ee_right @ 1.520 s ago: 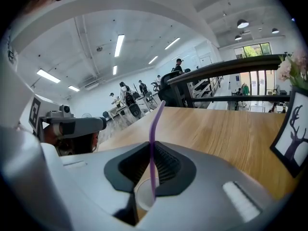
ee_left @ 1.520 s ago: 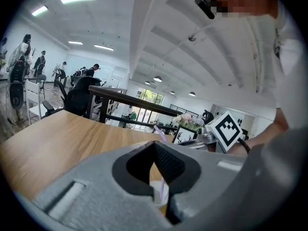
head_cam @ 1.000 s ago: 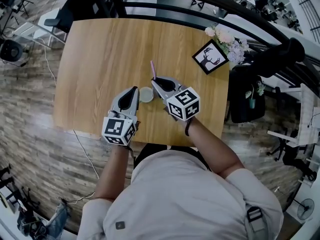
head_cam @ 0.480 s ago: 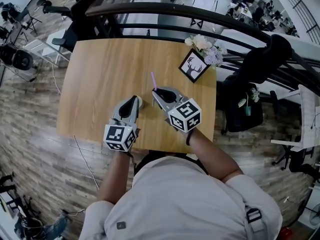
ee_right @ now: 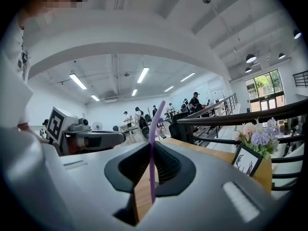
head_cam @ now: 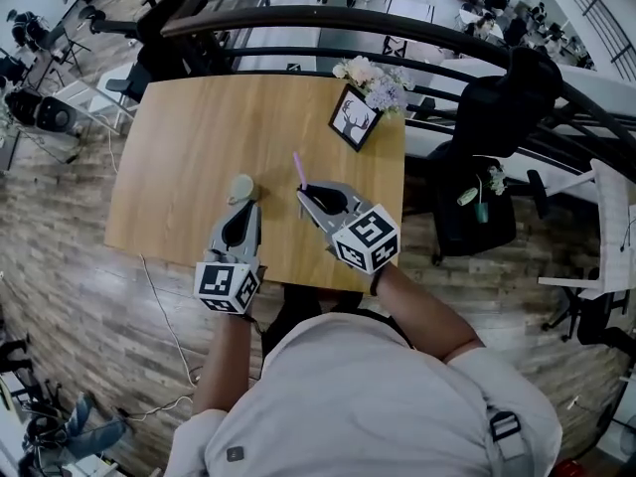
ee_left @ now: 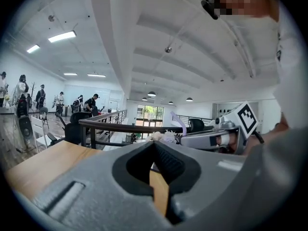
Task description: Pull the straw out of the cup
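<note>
We see the right hand-held gripper with its jaws pressed onto the purple straw. The straw runs upright through the narrow slit between the jaws and sticks out above the tips. It is out of the cup and well apart from it.

The left hand-held gripper has its jaws drawn together at the tips. In the head view the pale cup sits right at those tips. We take it to be pinched by its wall, though in the left gripper view the jaws hide the cup.

Both hand-held grippers point away from the person, side by side over the near part of the wooden tabletop. At the tabletop's far right corner stand a small picture frame showing a deer head and, just behind it, a bunch of flowers. A dark railing curves past beyond the tabletop.
</note>
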`<action>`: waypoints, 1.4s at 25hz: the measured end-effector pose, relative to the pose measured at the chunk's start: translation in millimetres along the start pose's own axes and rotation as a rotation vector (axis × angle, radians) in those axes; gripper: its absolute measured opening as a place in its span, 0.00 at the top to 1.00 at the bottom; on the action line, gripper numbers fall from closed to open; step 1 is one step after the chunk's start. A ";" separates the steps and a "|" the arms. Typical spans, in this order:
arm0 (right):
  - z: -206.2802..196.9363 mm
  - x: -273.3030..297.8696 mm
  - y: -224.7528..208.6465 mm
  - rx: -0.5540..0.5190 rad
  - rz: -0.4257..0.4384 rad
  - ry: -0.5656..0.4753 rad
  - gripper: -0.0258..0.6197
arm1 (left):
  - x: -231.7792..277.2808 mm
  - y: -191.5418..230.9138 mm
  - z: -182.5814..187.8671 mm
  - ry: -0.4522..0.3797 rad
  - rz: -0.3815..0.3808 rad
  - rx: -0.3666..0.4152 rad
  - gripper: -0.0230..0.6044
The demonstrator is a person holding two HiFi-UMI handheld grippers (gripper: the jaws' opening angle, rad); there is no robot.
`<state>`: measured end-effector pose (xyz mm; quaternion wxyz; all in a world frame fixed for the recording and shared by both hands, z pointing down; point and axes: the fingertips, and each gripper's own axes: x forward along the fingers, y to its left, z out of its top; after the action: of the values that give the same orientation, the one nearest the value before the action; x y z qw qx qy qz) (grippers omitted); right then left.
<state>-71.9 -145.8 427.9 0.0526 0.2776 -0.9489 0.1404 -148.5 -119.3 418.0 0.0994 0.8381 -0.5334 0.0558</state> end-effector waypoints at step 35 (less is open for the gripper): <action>-15.3 -53.2 247.8 -0.080 -0.060 -0.129 0.91 | -266.6 -10.3 -9.4 -0.079 -0.093 0.039 0.96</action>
<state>-161.1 85.8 374.3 0.0066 0.3118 -0.9465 0.0823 -252.3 122.5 372.8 0.0643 0.8653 -0.4963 0.0284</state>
